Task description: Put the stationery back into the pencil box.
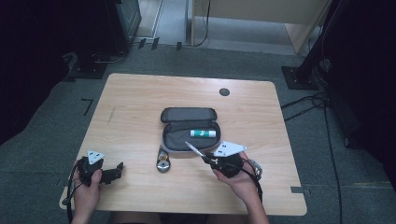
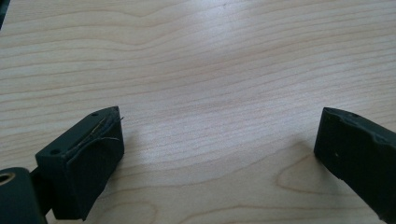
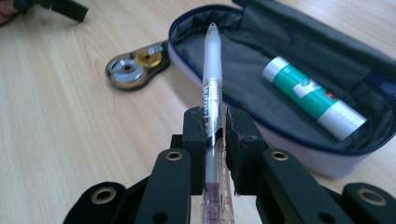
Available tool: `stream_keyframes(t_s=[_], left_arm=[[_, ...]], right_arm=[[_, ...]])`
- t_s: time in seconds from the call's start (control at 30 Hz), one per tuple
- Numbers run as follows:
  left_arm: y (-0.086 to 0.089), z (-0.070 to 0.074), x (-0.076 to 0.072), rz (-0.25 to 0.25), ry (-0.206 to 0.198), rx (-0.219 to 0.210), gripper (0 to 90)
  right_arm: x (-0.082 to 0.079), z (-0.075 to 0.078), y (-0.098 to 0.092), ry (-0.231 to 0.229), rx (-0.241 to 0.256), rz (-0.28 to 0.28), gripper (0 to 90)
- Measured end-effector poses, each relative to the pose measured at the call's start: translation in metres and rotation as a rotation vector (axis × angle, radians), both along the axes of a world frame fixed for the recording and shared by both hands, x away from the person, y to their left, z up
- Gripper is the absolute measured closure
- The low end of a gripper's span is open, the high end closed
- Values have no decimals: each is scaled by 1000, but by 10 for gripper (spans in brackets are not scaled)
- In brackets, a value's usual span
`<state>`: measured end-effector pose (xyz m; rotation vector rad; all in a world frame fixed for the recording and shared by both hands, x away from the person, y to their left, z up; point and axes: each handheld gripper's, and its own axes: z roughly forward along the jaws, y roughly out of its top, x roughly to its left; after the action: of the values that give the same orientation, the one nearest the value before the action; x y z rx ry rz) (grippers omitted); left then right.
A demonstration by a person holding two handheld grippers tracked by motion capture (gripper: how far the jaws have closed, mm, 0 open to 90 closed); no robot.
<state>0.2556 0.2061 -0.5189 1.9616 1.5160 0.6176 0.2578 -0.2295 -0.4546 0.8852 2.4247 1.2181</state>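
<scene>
- Right gripper view: the right gripper (image 3: 215, 128) clamps a pen (image 3: 211, 70), its tip over the open pencil case (image 3: 299, 144) holding a glue stick (image 3: 312, 97).
- The left gripper (image 2: 219, 140) rests spread wide on the table (image 2: 210, 56).

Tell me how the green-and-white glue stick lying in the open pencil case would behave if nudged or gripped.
The green-and-white glue stick is a smooth cylinder lying on its side, so it would probably roll when nudged, though the soft lining of the dark grey pencil case may slow it. Its glossy surface could slip between jaws. It looks rigid and fairly light.
</scene>
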Motion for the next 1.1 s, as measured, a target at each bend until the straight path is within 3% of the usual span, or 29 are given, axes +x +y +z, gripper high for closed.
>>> stream_keyframes(t_s=[0.33,0.73,1.1], left_arm=[[0,0,0,0,0,0,17],[0,0,0,0,0,0,17],[0,0,0,0,-1,0,17]], right_arm=[[37,15,13,-6,-19,5,786],[80,12,36,-4,-64,36,785],[98,1,38,52,-113,24,785]])
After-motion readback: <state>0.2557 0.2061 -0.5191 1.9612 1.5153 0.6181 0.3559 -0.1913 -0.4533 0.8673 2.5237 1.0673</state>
